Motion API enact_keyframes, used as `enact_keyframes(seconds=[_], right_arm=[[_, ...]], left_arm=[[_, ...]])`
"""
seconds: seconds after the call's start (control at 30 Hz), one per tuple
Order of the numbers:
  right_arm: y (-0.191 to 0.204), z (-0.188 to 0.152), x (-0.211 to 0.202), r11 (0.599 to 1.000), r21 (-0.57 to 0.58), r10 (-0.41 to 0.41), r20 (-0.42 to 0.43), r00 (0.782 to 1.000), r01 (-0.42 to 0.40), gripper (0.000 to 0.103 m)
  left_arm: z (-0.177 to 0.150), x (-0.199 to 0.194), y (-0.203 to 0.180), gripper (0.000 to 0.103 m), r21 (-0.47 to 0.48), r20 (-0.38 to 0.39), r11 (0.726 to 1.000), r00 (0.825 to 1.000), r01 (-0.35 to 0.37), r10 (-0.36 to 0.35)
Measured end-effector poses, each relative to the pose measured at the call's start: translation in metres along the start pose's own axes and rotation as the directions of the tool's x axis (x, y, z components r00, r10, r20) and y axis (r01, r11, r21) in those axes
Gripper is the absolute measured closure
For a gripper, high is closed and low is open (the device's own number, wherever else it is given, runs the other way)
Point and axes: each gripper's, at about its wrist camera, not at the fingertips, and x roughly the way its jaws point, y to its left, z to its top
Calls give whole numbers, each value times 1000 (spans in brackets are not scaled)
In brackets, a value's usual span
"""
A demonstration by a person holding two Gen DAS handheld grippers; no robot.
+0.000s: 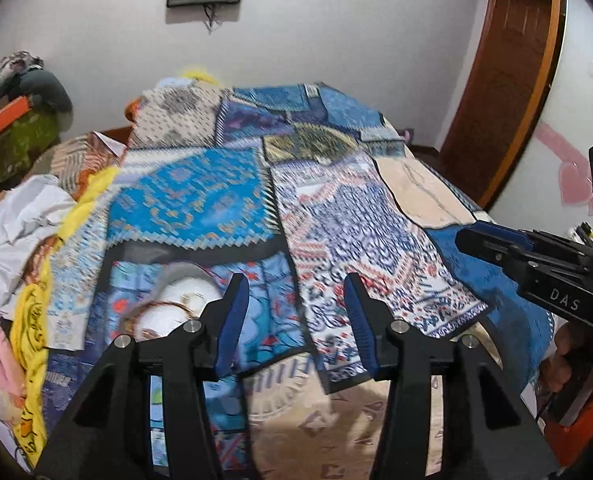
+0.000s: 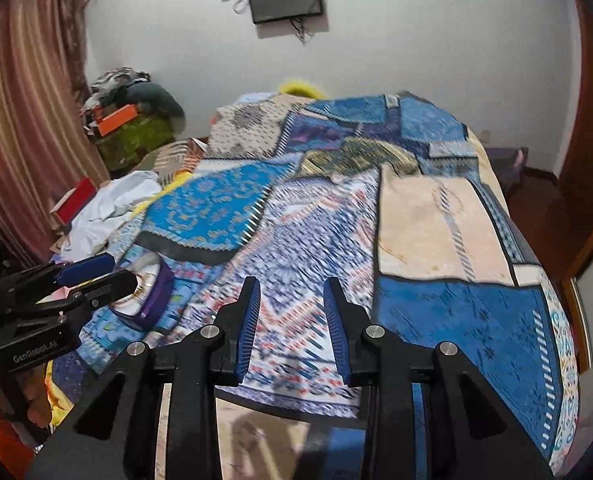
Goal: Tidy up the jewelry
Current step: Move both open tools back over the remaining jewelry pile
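Hovered over the bed with both tools empty: left black two-finger gripper with blue pads [image 1: 296, 320] released, jaws apart and nothing between them; right black two-finger gripper with blue pads [image 2: 292, 328] likewise unclenched, the gap narrower, only cloth showing through it. Lay just beside the left tool, on its outer side — a round white jewelry case [image 1: 176, 304] with a purple rim, apparently open, with gold-coloured bangles [image 1: 164, 306] on or in it, too blurred to tell which. Rested on the patchwork bedspread of blue, white and beige patterned cloths [image 1: 368, 232], near its front edge. Judged as a step between grasps, with no piece in hand. Called next for turning the left tool toward the case, lowering over one bangle and closing on it alone.
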Motion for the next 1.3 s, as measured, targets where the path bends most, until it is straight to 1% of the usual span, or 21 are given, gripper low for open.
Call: enact_keyframes(seconds=[0.2, 0.3, 0.37, 0.43, 0.5, 0.57, 0.67, 0.87, 1.03, 1.17, 1.23, 1.27, 1.3], right_arm=[[-10, -16, 12, 1000, 16, -5, -60, 998, 6, 73], [-12, -23, 16, 1000, 17, 0, -84, 996, 2, 73], [-13, -26, 17, 1000, 17, 6, -97, 995, -4, 73], [-12, -28, 18, 1000, 16, 13, -107, 994, -11, 73], [-12, -30, 18, 1000, 16, 18, -111, 994, -16, 73], [-10, -31, 19, 1000, 16, 23, -113, 993, -21, 73], [-8, -31, 19, 999, 16, 36, -112, 993, -35, 73], [6, -30, 21, 998, -11, 61, -118, 991, -63, 73], [19, -32, 22, 996, -32, 78, -115, 990, -82, 73], [24, -33, 28, 995, -39, 82, -131, 988, -88, 73], [24, -33, 31, 995, -37, 85, -138, 987, -91, 73], [25, -34, 32, 995, -34, 87, -142, 986, -93, 73], [25, -34, 32, 995, -34, 89, -144, 986, -94, 73]], left_arm=[[-12, 29, -7, 55, -28, -80, 997, 994, 66, -68], [-19, 39, -13, 55, -19, -104, 997, 992, 73, -74], [-22, 43, -14, 55, -26, -106, 998, 992, 64, -67], [-21, 46, -12, 62, -46, -106, 996, 992, 70, -74], [-20, 51, -10, 75, -71, -112, 994, 989, 89, -96], [-18, 54, -9, 83, -83, -119, 991, 987, 103, -112], [-17, 58, -12, 91, -65, -119, 995, 989, 81, -88], [-16, 60, -9, 91, -76, -119, 994, 989, 84, -93], [-19, 60, -14, 91, -29, -139, 996, 987, 79, -82], [-22, 62, -15, 91, -20, -137, 996, 987, 84, -86], [-23, 63, -14, 93, -26, -132, 995, 987, 93, -96], [-22, 63, -13, 98, -31, -133, 995, 987, 93, -96], [-22, 63, -11, 100, -44, -133, 994, 985, 103, -108]])
